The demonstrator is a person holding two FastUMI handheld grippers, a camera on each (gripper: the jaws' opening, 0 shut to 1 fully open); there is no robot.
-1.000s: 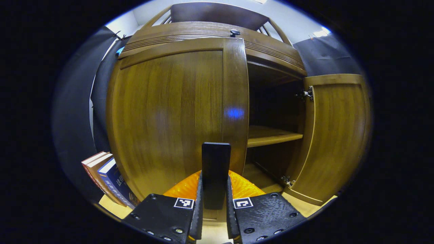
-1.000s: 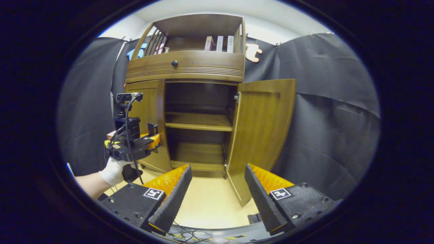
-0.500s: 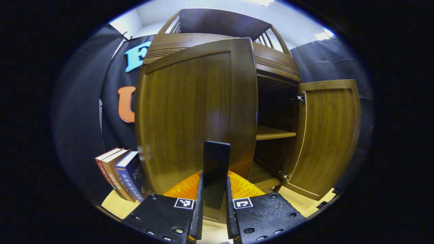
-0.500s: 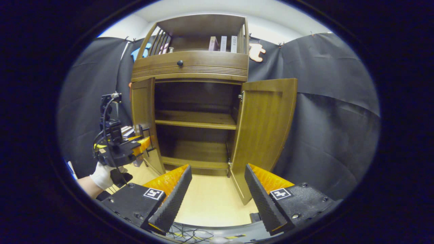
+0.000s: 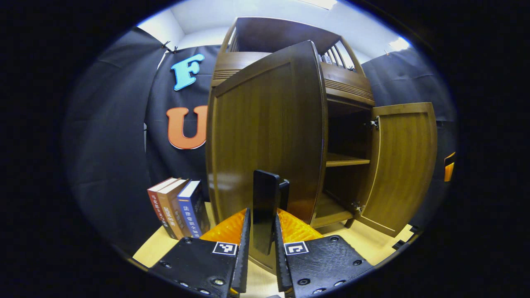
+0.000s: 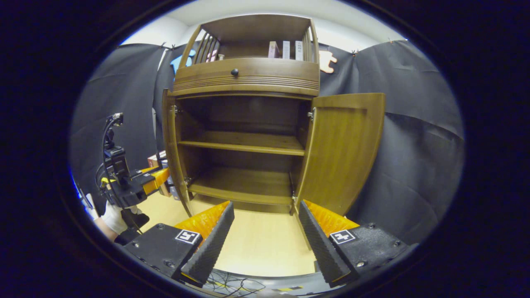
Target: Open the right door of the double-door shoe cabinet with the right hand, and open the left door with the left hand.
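Now, left gripper view: left gripper (image 5: 260, 236) jaws clamped on black handle (image 5: 265, 207) of brown wooden left door (image 5: 265, 136), swung wide; right door (image 5: 403, 165) open beyond. Right gripper view: right gripper (image 6: 265, 231) jaws spread, empty, facing shoe cabinet (image 6: 244, 78), shelves bare.

Brown wooden double-door shoe cabinet (image 6: 248, 78) on pale floor, left door (image 5: 265, 136) swung wide open, its dark upright handle (image 5: 265, 211) seemingly pinched between fingers, right door (image 6: 343, 149) swung open past square, one inner shelf (image 6: 244, 142) exposed, bare.
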